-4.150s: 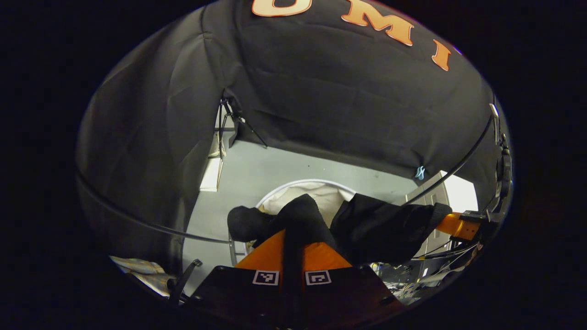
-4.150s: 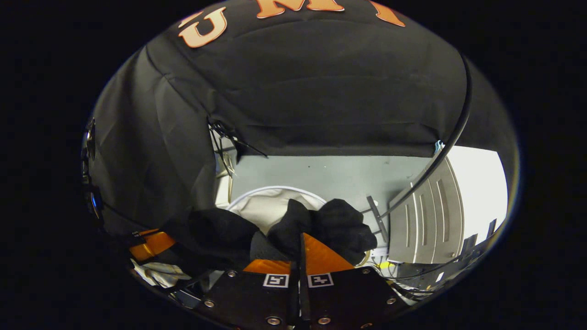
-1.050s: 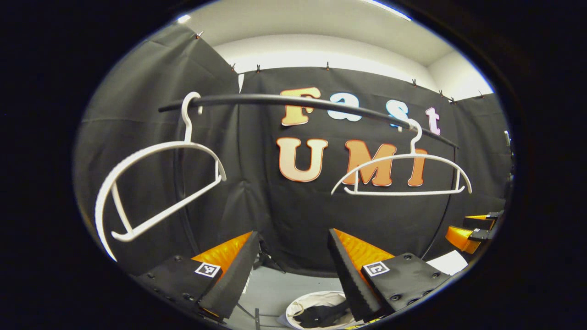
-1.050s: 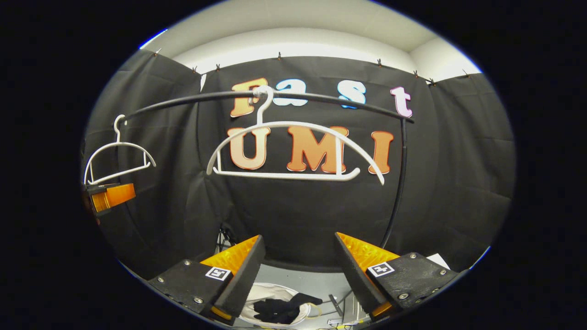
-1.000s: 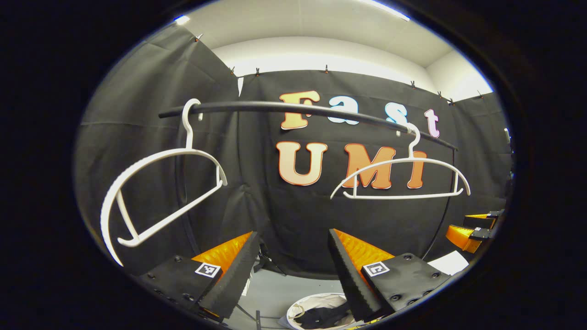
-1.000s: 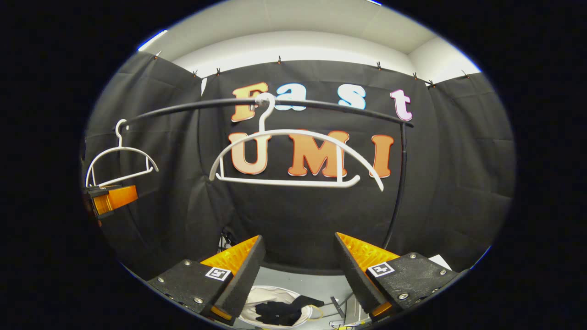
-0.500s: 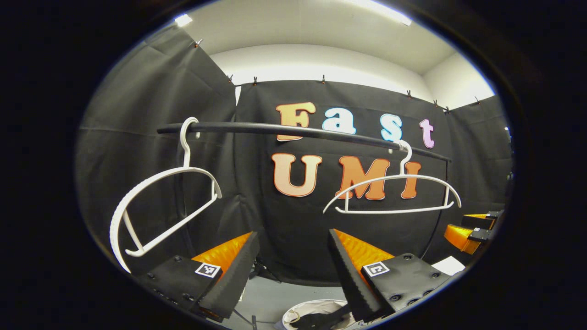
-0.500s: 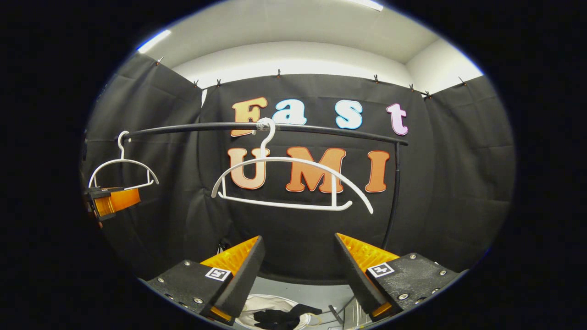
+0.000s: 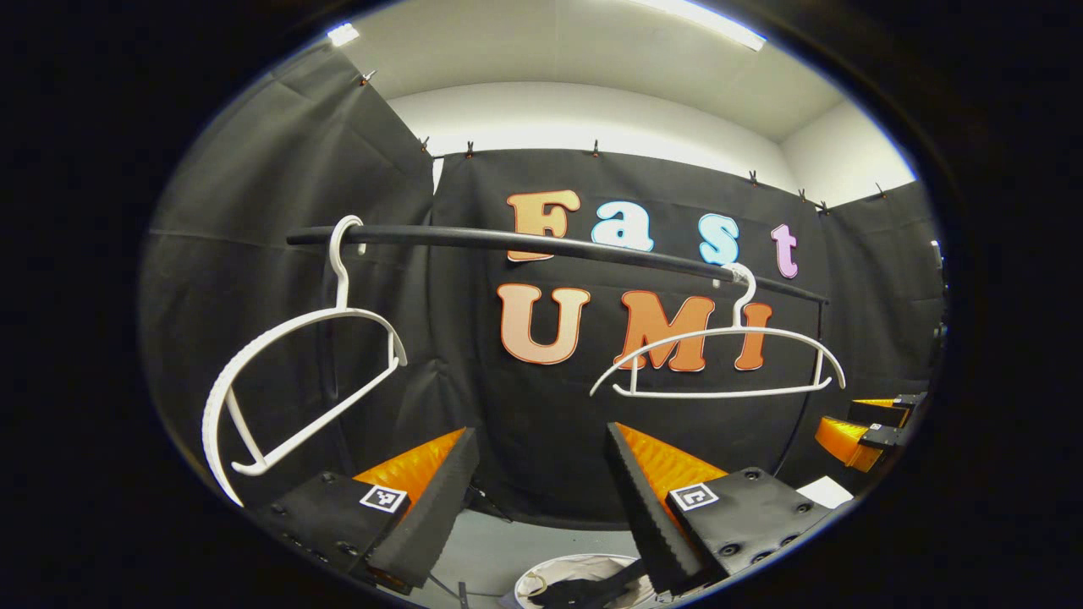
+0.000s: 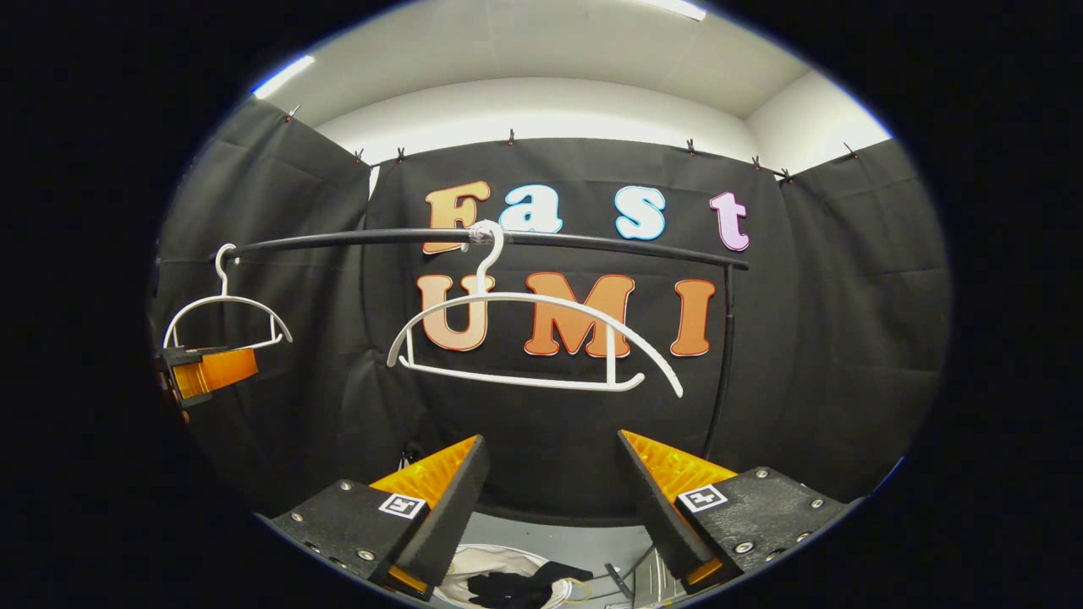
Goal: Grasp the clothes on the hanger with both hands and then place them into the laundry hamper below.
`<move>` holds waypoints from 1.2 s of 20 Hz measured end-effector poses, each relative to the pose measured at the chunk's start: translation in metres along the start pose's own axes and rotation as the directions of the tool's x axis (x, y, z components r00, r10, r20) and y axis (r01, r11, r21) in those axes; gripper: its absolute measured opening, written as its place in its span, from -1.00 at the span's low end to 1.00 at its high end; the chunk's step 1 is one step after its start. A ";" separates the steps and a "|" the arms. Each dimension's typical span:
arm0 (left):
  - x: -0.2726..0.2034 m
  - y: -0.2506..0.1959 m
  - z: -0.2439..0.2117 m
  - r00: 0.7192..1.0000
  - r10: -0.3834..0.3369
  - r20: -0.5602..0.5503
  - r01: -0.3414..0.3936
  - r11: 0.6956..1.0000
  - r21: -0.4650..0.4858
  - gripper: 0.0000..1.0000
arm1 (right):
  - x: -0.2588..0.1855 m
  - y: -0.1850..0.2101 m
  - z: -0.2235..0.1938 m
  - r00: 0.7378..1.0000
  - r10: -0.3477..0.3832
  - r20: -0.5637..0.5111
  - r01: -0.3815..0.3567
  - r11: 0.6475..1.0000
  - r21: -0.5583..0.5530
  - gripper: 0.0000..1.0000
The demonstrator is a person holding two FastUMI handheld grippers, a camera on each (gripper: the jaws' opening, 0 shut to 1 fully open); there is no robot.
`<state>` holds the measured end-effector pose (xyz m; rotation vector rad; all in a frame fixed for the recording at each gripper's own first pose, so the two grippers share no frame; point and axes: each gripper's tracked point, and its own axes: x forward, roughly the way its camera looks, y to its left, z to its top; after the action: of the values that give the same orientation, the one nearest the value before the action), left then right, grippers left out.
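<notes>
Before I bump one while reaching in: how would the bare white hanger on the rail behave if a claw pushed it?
The white hanger hangs by one hook on the rail, so it would likely swing or slide. Its thin, empty frame looks light and fairly stiff. It already hangs tilted, so a firm push might unhook it.

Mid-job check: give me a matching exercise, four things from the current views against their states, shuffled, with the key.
Things:
1. black garment
2. right hanger
3. left gripper
4. laundry hamper

States:
A. open, gripping nothing
B. bare, hooked on the black rail
C. white, on the floor below the rail
D. lying crumpled in the hamper

Pairs: 1-D, 2-B, 3-A, 4-C
</notes>
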<state>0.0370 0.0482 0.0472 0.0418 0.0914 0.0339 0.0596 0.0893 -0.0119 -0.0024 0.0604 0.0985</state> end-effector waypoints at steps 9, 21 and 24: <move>0.002 0.004 -0.006 1.000 0.020 -0.011 -0.020 1.000 0.005 0.89 | 0.001 0.001 0.002 1.000 -0.024 0.014 0.025 0.999 -0.021 0.85; 0.015 0.004 -0.005 1.000 0.007 0.004 -0.007 1.000 0.009 0.89 | 0.015 0.007 0.005 0.999 -0.035 0.025 0.035 0.999 -0.013 0.86; 0.016 0.010 -0.007 1.000 0.009 -0.005 -0.009 1.000 0.016 0.89 | 0.013 0.007 0.005 0.999 -0.041 0.025 0.041 0.999 -0.012 0.86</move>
<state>0.0523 0.0593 0.0396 0.0578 0.0962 0.0426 0.0724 0.0975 -0.0076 -0.0147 0.0346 0.0580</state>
